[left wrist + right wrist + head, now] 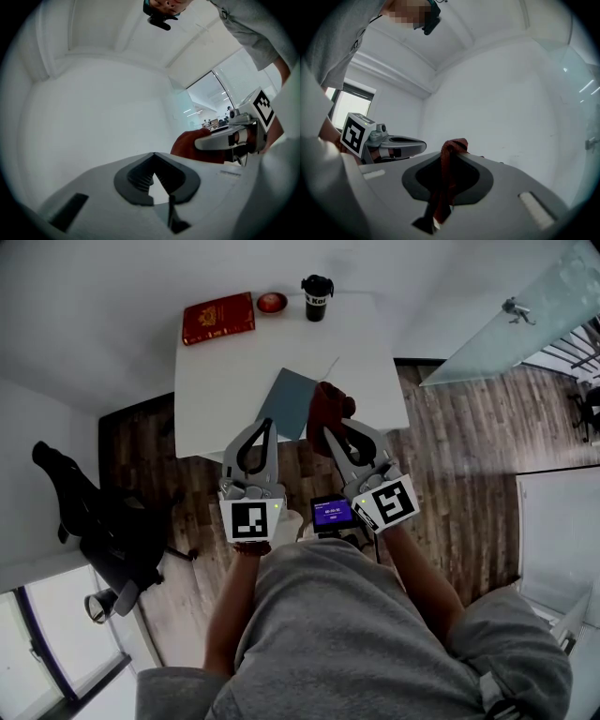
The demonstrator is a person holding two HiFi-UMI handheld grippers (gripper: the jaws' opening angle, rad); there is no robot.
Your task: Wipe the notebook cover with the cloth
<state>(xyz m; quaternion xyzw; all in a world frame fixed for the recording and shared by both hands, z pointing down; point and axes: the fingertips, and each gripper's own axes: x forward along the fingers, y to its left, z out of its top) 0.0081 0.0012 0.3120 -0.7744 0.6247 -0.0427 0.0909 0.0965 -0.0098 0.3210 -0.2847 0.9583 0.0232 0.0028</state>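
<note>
A grey-blue notebook [289, 399] lies flat near the front edge of the white table [216, 381]. My right gripper [330, 434] is shut on a dark red cloth [328, 407], which bunches above the notebook's right edge. In the right gripper view the cloth [448, 183] hangs pinched between the jaws of that gripper [454, 143]. My left gripper [269, 425] hovers at the notebook's near left corner. Its jaws [153, 155] meet at the tips with nothing between them. Each gripper view also shows the other gripper [225, 138] [400, 144] beside it.
At the table's far edge lie a red book [217, 318], a small red dish [272, 303] and a black cup [317, 296]. A black office chair [98, 521] stands on the wooden floor to the left. A glass panel [525, 315] is at the right.
</note>
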